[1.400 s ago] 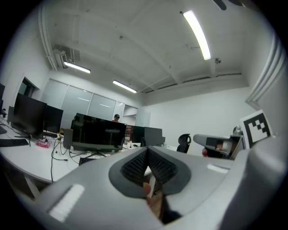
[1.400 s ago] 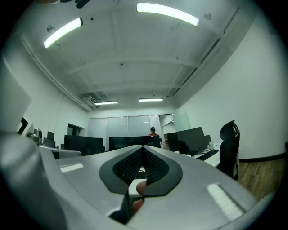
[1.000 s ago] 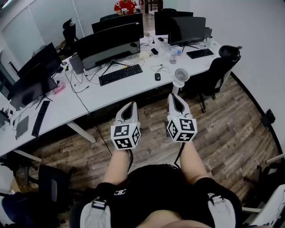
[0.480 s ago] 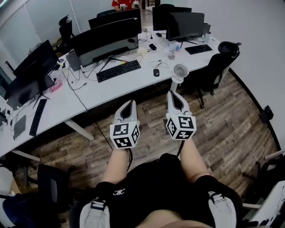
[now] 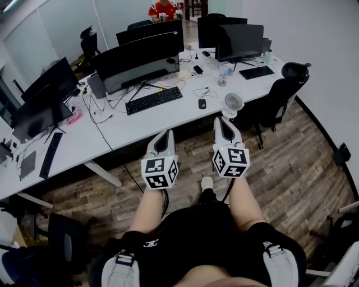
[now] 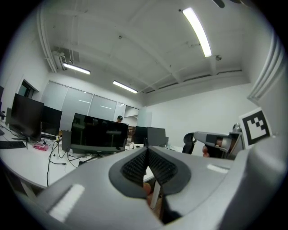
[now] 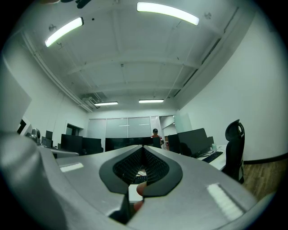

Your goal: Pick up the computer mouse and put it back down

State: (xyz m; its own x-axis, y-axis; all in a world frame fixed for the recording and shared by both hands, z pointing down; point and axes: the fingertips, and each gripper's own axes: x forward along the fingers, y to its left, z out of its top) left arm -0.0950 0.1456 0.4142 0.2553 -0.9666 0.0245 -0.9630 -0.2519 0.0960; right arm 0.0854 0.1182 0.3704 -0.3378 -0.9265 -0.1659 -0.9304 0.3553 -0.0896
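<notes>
A long white worktop (image 5: 151, 120) is running across an office with a wood-plank floor (image 5: 291, 168), and rows of dark monitors are standing along it. Strip lights (image 7: 167, 12) are glowing on the white ceiling. A wide curved monitor (image 5: 140, 56) is sitting near the middle of the worktop, with a black keyboard (image 5: 154, 100) lying in front of it. The computer mouse (image 5: 202, 103) is resting flat on the worktop just to the right of that keyboard, between it and a small white fan (image 5: 233, 102) that is standing near the worktop's front edge. A second keyboard (image 5: 256, 72) is lying farther right, and a black office chair (image 5: 277, 92) is standing at that end. A person in a red top (image 5: 164, 8) is sitting at the far side of the room.

The person wearing the camera is standing back from the worktop, holding both tools out in front over the floor. The left hand-held gripper (image 5: 164, 136) is pointing toward the worktop. Its own view is showing its two ribbed pads meeting at the tips, with nothing between them. The right hand-held gripper (image 5: 224, 124) is pointing the same way alongside it, its jaws pressed together and empty. The two are being held side by side, near each other but not touching. Both are well apart from the mouse, which is lying untouched on the worktop ahead of the right one.
</notes>
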